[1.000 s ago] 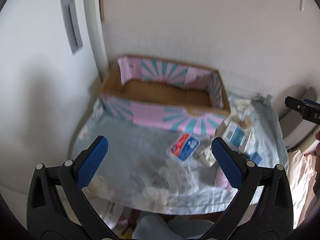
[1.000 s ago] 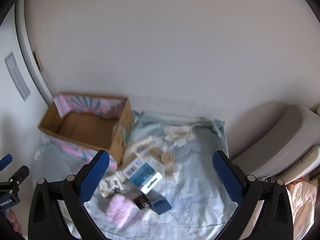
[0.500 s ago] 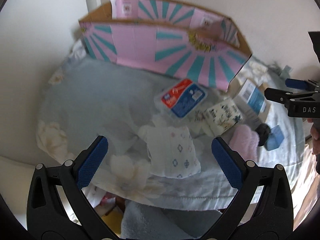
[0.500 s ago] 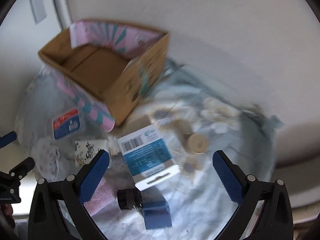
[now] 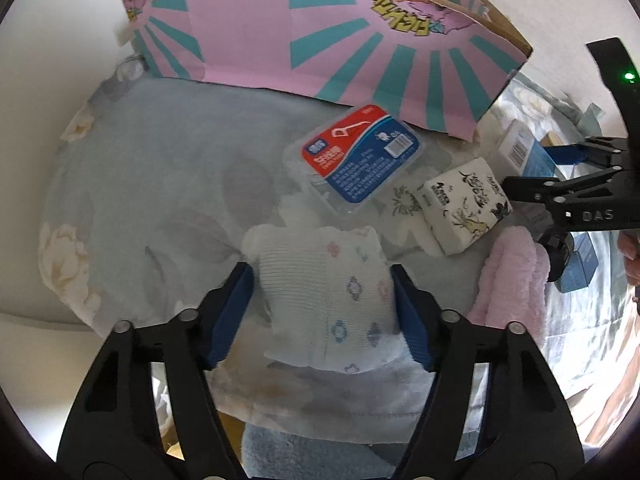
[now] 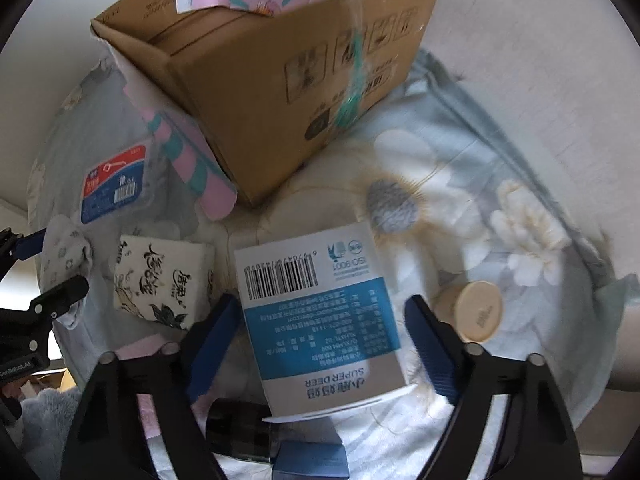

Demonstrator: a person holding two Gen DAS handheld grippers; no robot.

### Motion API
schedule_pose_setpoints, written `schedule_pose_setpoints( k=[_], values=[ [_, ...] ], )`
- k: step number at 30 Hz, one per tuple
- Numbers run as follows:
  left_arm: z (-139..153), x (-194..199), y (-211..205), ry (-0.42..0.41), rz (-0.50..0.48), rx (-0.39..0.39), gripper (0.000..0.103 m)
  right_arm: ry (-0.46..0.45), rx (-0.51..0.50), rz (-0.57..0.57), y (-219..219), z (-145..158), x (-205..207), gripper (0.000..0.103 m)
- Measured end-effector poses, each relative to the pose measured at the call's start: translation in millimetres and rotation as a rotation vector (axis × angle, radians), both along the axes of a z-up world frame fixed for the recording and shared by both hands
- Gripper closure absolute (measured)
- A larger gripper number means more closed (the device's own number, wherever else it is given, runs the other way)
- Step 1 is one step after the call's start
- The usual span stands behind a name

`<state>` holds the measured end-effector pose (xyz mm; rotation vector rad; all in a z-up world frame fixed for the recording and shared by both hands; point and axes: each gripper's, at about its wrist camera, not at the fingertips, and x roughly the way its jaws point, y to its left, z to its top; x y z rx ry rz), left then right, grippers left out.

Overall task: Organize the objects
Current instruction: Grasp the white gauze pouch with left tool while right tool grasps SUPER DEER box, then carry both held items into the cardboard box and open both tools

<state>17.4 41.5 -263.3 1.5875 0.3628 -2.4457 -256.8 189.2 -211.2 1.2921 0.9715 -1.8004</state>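
**Two tools closing over items on the bed**

The left tool (image 5: pixel 322 312) is closing, its pads touching one folded white cloth (image 5: pixel 326 300) near the bed's (image 5: pixel 160 200) front edge. The right tool (image 6: pixel 320 348) is closing around one blue-and-white carton (image 6: pixel 316 312), pads not yet pressing. One cardboard box (image 6: pixel 280 80) stands behind; one floss pack (image 5: pixel 356 152), one tissue pack (image 5: pixel 464 204) between.
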Motion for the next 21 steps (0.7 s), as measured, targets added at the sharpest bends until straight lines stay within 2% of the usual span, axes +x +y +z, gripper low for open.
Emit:
schedule_pose_setpoints(
  k=[2,10,17,21],
  values=[
    [0.2,-1.2,3.1,-0.001,-0.012,-0.014,0.044,-0.012,0.004,0.0,1.1,-3.0,-1.5,0.034],
    [7.4,-1.2,2.3,0.008,-0.019,-0.005,0.051,-0.028,-0.045,-0.002,9.5,7.4,-3.4,0.036],
    [32.0,1.6,-3.7,0.048,-0.02,0.008,0.052,-0.016,-0.094,-0.027,14.8,31.2,-1.3,0.036],
    [59.2,3.2,-9.7,0.093,-0.005,0.004,0.052,0.004,-0.129,-0.048,18.6,50.4,2.9,0.036]
  ],
)
